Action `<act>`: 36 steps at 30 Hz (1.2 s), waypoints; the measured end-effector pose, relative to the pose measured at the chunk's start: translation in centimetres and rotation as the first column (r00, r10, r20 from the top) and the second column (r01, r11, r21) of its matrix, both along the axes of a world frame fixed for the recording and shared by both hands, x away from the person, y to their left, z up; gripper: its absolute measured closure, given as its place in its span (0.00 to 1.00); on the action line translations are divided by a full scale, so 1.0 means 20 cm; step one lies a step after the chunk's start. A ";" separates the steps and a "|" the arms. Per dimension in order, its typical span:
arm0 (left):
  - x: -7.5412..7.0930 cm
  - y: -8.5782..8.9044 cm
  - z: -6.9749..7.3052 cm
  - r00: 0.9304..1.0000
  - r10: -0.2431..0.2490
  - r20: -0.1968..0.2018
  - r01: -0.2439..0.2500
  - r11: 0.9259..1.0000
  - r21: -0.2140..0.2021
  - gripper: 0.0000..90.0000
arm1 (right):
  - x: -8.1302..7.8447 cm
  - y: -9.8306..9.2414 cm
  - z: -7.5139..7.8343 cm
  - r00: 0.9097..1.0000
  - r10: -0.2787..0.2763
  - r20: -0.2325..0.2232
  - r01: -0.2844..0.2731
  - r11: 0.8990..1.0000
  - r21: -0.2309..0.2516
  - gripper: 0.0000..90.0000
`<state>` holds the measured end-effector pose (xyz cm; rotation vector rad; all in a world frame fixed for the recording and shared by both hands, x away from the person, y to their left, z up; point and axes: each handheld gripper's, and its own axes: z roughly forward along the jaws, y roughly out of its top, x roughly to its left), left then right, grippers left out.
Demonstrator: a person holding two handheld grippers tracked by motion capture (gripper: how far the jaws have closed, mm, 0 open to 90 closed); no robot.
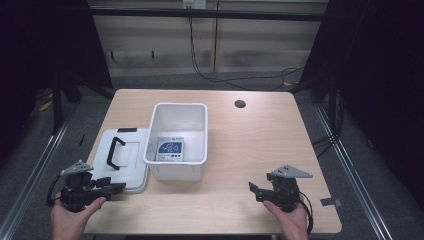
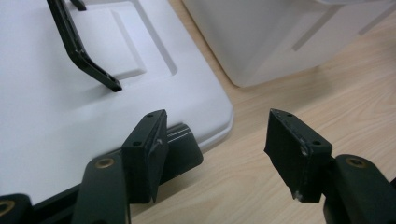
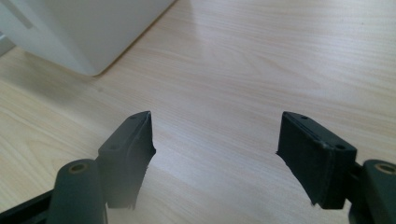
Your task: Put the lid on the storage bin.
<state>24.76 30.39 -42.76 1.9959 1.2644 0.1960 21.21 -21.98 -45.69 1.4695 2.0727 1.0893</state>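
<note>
My left tool [image 1: 114,188] sits at the lower left of the high view, its jaws apart and holding nothing. In the left gripper view the near corner of the lid [image 2: 60,116] lies just ahead of that tool [image 2: 219,140], with one jaw over the lid's edge and the other over bare wood. So I judge that I am lining up on that corner and have not gripped it yet.

The lid [image 1: 125,160] lies flat on the table [image 1: 260,145], left of centre in the high view. Its black handle [image 1: 118,152] faces up, and it rests right beside the white bin [image 1: 177,140]. The bin stands open in the middle of the frame with a small printed box [image 1: 170,150] on its floor. Something is already packed, then, and the closing is what remains: take the lid, lift it across, and seat it on the bin's rim.

My right tool [image 1: 255,190] waits at the lower right, jaws apart and empty. In the right gripper view that tool [image 3: 215,140] has only table ahead of it, and the bin's corner [image 3: 70,32] is off at the upper left. By my reckoning it has no part in the work yet.
</note>
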 end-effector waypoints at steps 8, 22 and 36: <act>0.02 0.03 0.00 0.999 0.009 -0.050 -0.013 0.998 -0.065 0.50 | -0.04 0.03 0.03 0.998 0.021 0.059 -0.020 1.000 -0.014 0.32; 0.09 0.04 0.10 0.997 -0.017 -0.078 0.016 1.000 -0.023 0.60 | -0.05 0.07 0.03 0.998 0.046 0.045 -0.045 0.998 -0.033 0.33; 0.25 0.06 0.23 0.992 0.048 -0.118 -0.043 0.998 0.043 0.58 | -0.06 0.09 0.03 0.997 0.079 0.019 -0.078 0.996 -0.030 0.33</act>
